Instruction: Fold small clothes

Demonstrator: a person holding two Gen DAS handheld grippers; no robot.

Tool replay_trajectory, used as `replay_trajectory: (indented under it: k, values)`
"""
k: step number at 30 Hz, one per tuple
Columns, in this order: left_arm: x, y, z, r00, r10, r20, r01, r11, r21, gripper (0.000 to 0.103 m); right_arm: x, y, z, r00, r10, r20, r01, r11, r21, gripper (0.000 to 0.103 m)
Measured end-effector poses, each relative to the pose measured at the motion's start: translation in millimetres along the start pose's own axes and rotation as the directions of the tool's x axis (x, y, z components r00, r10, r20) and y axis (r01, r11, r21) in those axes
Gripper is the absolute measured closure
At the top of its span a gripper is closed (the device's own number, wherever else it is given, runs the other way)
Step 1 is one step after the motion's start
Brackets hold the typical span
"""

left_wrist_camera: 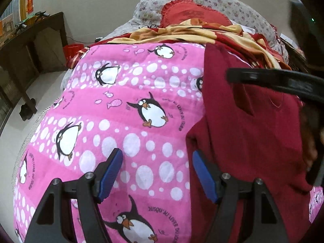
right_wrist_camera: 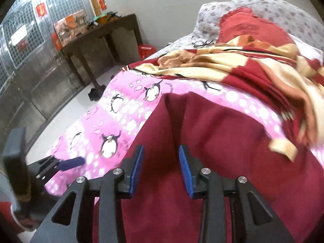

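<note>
A dark red garment (left_wrist_camera: 249,133) lies spread on a pink penguin-print blanket (left_wrist_camera: 125,109). In the left wrist view it fills the right side. My left gripper (left_wrist_camera: 158,158) is open and empty, above the garment's left edge, with one blue pad over the blanket and one over the cloth. In the right wrist view the garment (right_wrist_camera: 212,141) fills the middle and shows a long crease. My right gripper (right_wrist_camera: 161,162) is open and empty just above it. The left gripper (right_wrist_camera: 70,163) shows at the left edge there. The right gripper's black body (left_wrist_camera: 283,83) crosses the left wrist view.
A crumpled red and cream blanket (right_wrist_camera: 253,60) lies behind the garment, with a red cushion (right_wrist_camera: 253,26) and floral pillows (left_wrist_camera: 222,2) beyond. A dark wooden table (right_wrist_camera: 105,34) stands by the wall at left. The bed edge drops to a pale floor (right_wrist_camera: 66,117).
</note>
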State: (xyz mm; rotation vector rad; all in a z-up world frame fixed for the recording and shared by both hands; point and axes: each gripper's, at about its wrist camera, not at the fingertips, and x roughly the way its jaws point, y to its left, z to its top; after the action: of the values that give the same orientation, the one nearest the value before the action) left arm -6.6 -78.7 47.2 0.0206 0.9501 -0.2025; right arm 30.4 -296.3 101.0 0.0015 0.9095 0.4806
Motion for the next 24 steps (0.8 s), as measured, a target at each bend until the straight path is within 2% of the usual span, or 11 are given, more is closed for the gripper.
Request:
replay_trajectory:
  k: [2,3,5,7,10,13,16,18,19,21,24]
  values:
    - [2.7,-1.1,1.1,1.0,0.0,0.003,0.0,1.0,0.007,0.028,15.1,-3.0,5.7,0.999,0.028,-0.025,-0.028,1.0,-0.003,0.064]
    - [3.9,-1.3,1.7,1.0,0.0,0.005,-0.001,1.0,0.012,0.028,22.6,-4.1,7.6,0.998,0.051,-0.046,-0.051,0.999,-0.005,0.071]
    - [4.6,-0.4,2.8,1.0,-0.003,0.013,0.003,1.0,0.021,0.028,25.5,-6.0,11.0,0.997,0.034,-0.064,-0.035,0.999,-0.027,0.097]
    - [3.7,3.1,2.8,1.0,-0.013,0.019,0.012,1.0,0.016,0.028,14.8,-7.7,15.0,1.0,0.0,-0.016,0.0,0.999,-0.046,0.097]
    - [0.4,7.7,4.4,1.0,-0.015,0.028,0.015,1.0,-0.008,0.028,5.2,-20.8,24.8,0.994,-0.096,0.052,0.095,0.995,0.033,0.097]
    - [-11.6,9.5,10.6,0.998,0.004,0.061,-0.002,1.0,-0.031,0.028,26.2,-23.2,24.0,0.992,-0.123,0.017,0.121,0.99,0.078,0.096]
    - [-27.4,9.2,18.0,0.994,-0.016,0.105,0.022,0.998,-0.057,0.028,29.2,-18.9,18.8,0.997,-0.076,-0.029,0.078,0.994,0.072,0.088]
    - [-33.7,4.3,23.1,0.992,-0.038,0.12,0.045,0.998,-0.054,0.028,3.3,-26.6,11.2,0.999,0.006,-0.043,-0.001,0.994,0.109,0.078]
    - [-35.3,-0.6,25.5,0.991,-0.048,0.124,0.054,0.998,-0.045,0.028,-15.4,-32.0,3.5,0.999,0.007,-0.036,-0.002,0.993,0.114,0.077]
    - [-33.3,-11.3,28.4,0.991,-0.06,0.123,0.063,0.998,-0.023,0.028,-52.1,-45.9,-14.8,0.998,-0.051,-0.03,0.054,0.993,0.104,0.071]
    - [-13.8,-30.3,26.8,0.996,-0.066,0.066,0.064,0.998,0.029,0.024,-106.1,-78.5,-55.4,0.988,-0.153,-0.035,0.156,0.981,0.114,0.066]
